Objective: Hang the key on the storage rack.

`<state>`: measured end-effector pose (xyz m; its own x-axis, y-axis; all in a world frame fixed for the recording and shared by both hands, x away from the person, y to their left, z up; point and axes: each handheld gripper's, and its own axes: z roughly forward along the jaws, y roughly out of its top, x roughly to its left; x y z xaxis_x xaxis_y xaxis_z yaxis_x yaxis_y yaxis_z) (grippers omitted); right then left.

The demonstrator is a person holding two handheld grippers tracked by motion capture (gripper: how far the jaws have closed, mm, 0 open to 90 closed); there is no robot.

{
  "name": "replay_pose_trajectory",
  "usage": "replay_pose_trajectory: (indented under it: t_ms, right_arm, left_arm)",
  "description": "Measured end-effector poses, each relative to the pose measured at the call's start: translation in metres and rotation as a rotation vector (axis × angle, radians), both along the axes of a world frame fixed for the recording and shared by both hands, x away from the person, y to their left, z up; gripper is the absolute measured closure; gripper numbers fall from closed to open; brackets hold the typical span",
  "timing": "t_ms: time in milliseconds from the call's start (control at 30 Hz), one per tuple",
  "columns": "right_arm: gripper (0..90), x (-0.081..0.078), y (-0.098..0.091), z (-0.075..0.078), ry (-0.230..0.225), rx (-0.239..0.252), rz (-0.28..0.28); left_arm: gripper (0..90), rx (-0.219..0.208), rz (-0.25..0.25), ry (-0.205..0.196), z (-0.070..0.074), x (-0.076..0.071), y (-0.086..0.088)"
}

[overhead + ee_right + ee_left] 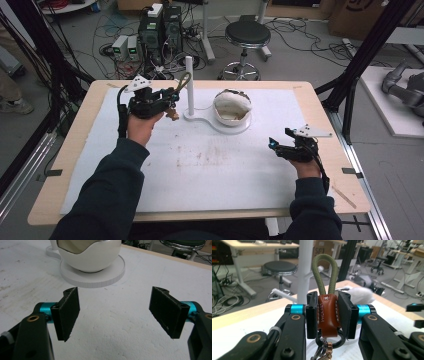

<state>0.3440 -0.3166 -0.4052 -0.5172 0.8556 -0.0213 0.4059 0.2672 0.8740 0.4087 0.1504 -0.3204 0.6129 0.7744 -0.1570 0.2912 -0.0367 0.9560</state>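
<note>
Brown leather keychain tab (327,315) clamped between the black pads of the left gripper (328,315), its olive-green cord loop (325,272) standing upright above the jaws and a cluster of metal rings (323,350) hanging below them. From the high view, left gripper (170,102) is held above the white mat (210,170) on the far left part of the table (80,150), pointing toward the white upright post (189,82), with the cord loop close beside the post; whether loop and post touch cannot be told. Post rises from a flat white base (220,122) that also carries a round white egg-shaped bowl (232,107) to its right. Right gripper (275,146) rests low at the near right of the mat, well apart from the stand, jaws standing wide with nothing between them; in the right gripper view the pads (67,312) frame bare mat, with the bowl (90,255) and its round base disc (95,277) ahead. Black stool (247,35) on the floor beyond the table.
</note>
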Motion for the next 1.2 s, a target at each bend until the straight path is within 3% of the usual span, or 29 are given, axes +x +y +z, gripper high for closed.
replay_pose_trajectory:
  t_ms: [367, 433, 533, 667, 800, 933, 1067, 1133, 1200]
  right_arm:
    - [24.9, 0.0, -0.001, 0.0, 0.0, 0.003, 0.002]
    - [24.9, 0.0, -0.001, 0.0, 0.002, 0.007, 0.0]
    - [24.9, 0.0, -0.002, 0.0, 0.002, 0.006, -0.001]
    - [24.9, -0.001, -0.002, -0.001, 0.002, 0.003, -0.001]
    - [24.9, -0.001, -0.002, 0.0, -0.001, 0.001, 0.0]
    - [24.9, 0.0, -0.003, -0.001, 0.002, 0.004, -0.002]
    - [24.9, 0.001, -0.003, -0.002, 0.004, 0.002, 0.002]
    - [24.8, 0.001, -0.002, -0.002, 0.003, 0.006, -0.001]
    - [24.8, 0.002, -0.003, -0.002, 0.002, 0.007, -0.003]
  left_arm:
    - [68.4, 0.052, 0.033, 0.078, -0.019, 0.019, -0.009]
    - [66.0, 0.041, 0.036, 0.085, -0.021, 0.019, -0.008]
    - [53.2, 0.004, 0.022, 0.121, -0.028, 0.015, -0.002]
    - [46.9, -0.04, -0.009, 0.125, -0.041, 0.005, 0.008]
    - [34.7, -0.07, -0.035, 0.097, -0.055, -0.009, 0.02]
    - [20.6, -0.05, -0.032, 0.055, -0.065, -0.026, 0.03]
    - [20.4, -0.028, -0.03, -0.004, -0.071, -0.04, 0.038]
    - [20.3, 0.001, -0.034, -0.001, -0.07, -0.043, 0.038]
    - [20.4, 0.0, -0.036, -0.02, -0.068, -0.045, 0.039]
